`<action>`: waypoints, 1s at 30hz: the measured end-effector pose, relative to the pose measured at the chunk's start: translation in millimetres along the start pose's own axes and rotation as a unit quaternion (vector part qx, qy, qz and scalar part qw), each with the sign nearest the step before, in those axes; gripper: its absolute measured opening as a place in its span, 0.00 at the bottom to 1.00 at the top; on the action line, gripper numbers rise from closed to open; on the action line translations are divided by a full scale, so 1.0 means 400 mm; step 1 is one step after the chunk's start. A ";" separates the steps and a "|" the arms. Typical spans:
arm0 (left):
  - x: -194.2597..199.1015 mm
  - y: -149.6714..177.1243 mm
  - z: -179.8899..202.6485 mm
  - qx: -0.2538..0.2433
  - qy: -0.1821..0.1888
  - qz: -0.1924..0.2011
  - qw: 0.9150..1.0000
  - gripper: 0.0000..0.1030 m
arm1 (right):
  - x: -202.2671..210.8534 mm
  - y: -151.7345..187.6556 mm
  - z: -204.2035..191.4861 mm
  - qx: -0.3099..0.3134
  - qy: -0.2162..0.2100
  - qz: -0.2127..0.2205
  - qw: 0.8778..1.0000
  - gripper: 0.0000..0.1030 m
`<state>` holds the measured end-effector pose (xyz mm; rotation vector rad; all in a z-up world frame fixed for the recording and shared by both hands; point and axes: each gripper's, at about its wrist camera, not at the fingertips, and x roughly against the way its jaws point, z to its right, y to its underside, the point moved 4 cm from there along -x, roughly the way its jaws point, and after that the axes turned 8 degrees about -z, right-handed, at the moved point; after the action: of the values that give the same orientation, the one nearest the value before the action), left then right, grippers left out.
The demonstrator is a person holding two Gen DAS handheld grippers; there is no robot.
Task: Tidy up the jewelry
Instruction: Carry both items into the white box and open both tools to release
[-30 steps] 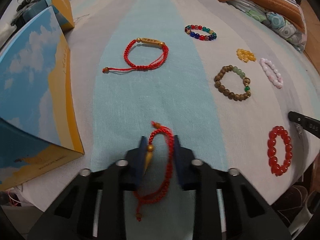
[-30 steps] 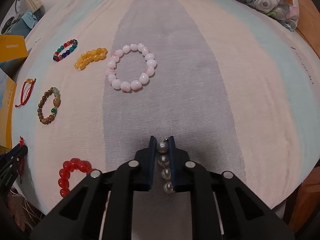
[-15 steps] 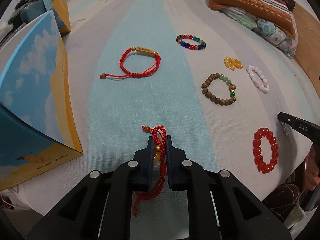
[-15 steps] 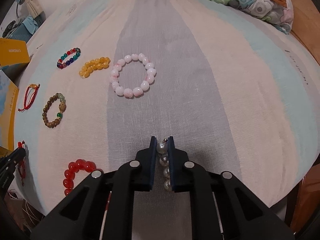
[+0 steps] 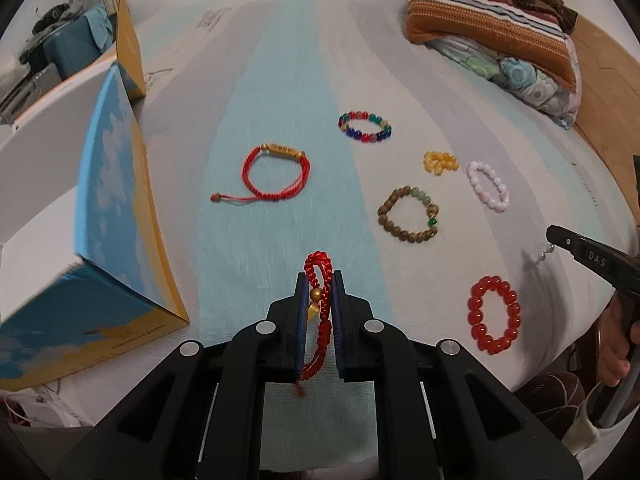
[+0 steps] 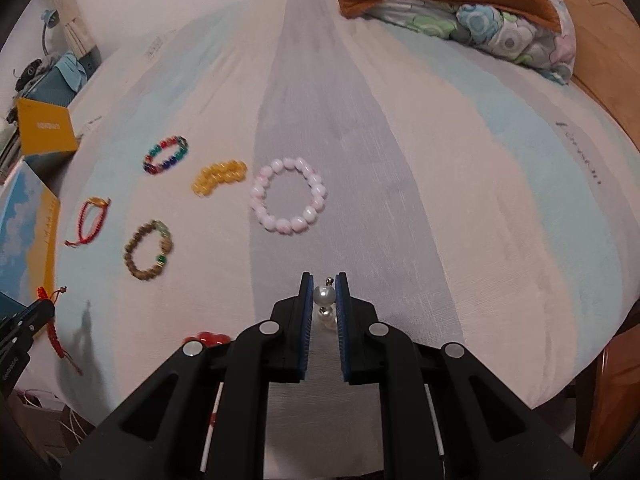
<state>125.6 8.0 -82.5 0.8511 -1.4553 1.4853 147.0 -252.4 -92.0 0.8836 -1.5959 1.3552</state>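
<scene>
Both pieces are lifted: left tongs clamp the red braided cord bracelet, right tongs clamp the white pearl strand; next, I think, place them among the bracelets on the striped bed.

Left gripper: I see black moulded arms, blue pads, four silver screws.
Right gripper: same black body and blue pads; white lettering on its side.
Hand: bare skin.

Red cord bracelet with gold bead hanging pinched between left gripper pads. Pearl strand hanging in right gripper. Pink bracelet lying flat at 11 o'clock.
</scene>
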 end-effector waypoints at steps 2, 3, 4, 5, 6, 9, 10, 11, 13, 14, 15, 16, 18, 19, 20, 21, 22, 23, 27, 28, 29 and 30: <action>0.017 -0.006 -0.006 0.001 0.000 0.005 1.000 0.10 | 0.021 -0.007 -0.013 0.002 -0.004 0.008 1.000 0.10; 0.026 -0.010 -0.011 0.002 -0.002 0.009 1.000 0.10 | 0.031 -0.010 -0.019 0.001 -0.005 0.012 1.000 0.10; 0.036 -0.014 -0.016 0.004 -0.002 0.012 1.000 0.10 | 0.037 -0.013 -0.026 0.002 -0.005 0.014 1.000 0.10; 0.044 -0.017 -0.020 0.005 -0.003 0.014 1.000 0.10 | 0.046 -0.016 -0.036 0.005 -0.005 0.017 1.000 0.10; 0.055 -0.022 -0.027 0.007 -0.004 0.018 1.000 0.10 | 0.054 -0.021 -0.045 0.006 -0.006 0.021 1.000 0.10; 0.091 -0.040 -0.052 0.014 -0.005 0.029 0.999 0.10 | 0.079 -0.033 -0.078 0.012 -0.006 0.032 0.999 0.10; 0.108 -0.047 -0.064 0.018 -0.004 0.036 0.999 0.10 | 0.089 -0.037 -0.087 0.012 -0.006 0.038 0.999 0.10; 0.121 -0.052 -0.073 0.021 -0.003 0.040 0.999 0.10 | 0.103 -0.044 -0.104 0.013 -0.006 0.046 0.999 0.10; 0.147 -0.064 -0.090 0.026 -0.003 0.048 0.999 0.10 | 0.120 -0.054 -0.126 0.015 -0.010 0.053 0.998 0.10; 0.163 -0.071 -0.103 0.030 -0.006 0.054 0.998 0.10 | 0.129 -0.061 -0.146 0.021 -0.011 0.055 0.998 0.10; 0.180 -0.078 -0.116 0.033 -0.010 0.059 0.998 0.10 | 0.138 -0.067 -0.167 0.027 -0.012 0.058 0.998 0.10; 0.194 -0.083 -0.127 0.036 -0.012 0.064 0.997 0.10 | 0.147 -0.073 -0.190 0.033 -0.012 0.062 0.997 0.10; 0.231 -0.091 -0.156 0.046 -0.019 0.077 0.996 0.11 | 0.161 -0.081 -0.233 0.045 -0.011 0.067 0.997 0.10; 0.251 -0.095 -0.174 0.053 -0.027 0.082 0.995 0.11 | 0.171 -0.086 -0.264 0.053 -0.015 0.071 0.996 0.10; 0.263 -0.098 -0.185 0.056 -0.033 0.086 0.994 0.11 | 0.180 -0.089 -0.291 0.059 -0.019 0.074 0.995 0.10; 0.280 -0.100 -0.201 0.059 -0.036 0.091 0.993 0.11 | 0.187 -0.093 -0.315 0.065 -0.021 0.077 0.995 0.10; 0.295 -0.101 -0.218 0.062 -0.041 0.094 0.993 0.11 | 0.193 -0.096 -0.336 0.070 -0.023 0.079 0.994 0.10; 0.304 -0.102 -0.231 0.064 -0.044 0.096 0.992 0.11 | 0.201 -0.099 -0.368 0.077 -0.026 0.084 0.993 0.10; 0.346 -0.099 -0.305 0.083 -0.053 0.105 0.990 0.11 | 0.229 -0.105 -0.488 0.104 -0.040 0.095 0.989 0.10; 0.353 -0.096 -0.322 0.088 -0.057 0.106 0.989 0.11 | 0.235 -0.105 -0.513 0.111 -0.043 0.097 0.988 0.10; 0.363 -0.092 -0.346 0.094 -0.062 0.107 0.988 0.11 | 0.246 -0.105 -0.555 0.122 -0.049 0.101 0.986 0.10; 0.370 -0.087 -0.367 0.101 -0.066 0.108 0.987 0.11 | 0.252 -0.104 -0.579 0.128 -0.052 0.103 0.985 0.10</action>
<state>113.7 168.8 54.0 0.9528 -1.5532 1.7909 180.5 -30.4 30.9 0.9736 -1.6523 1.7141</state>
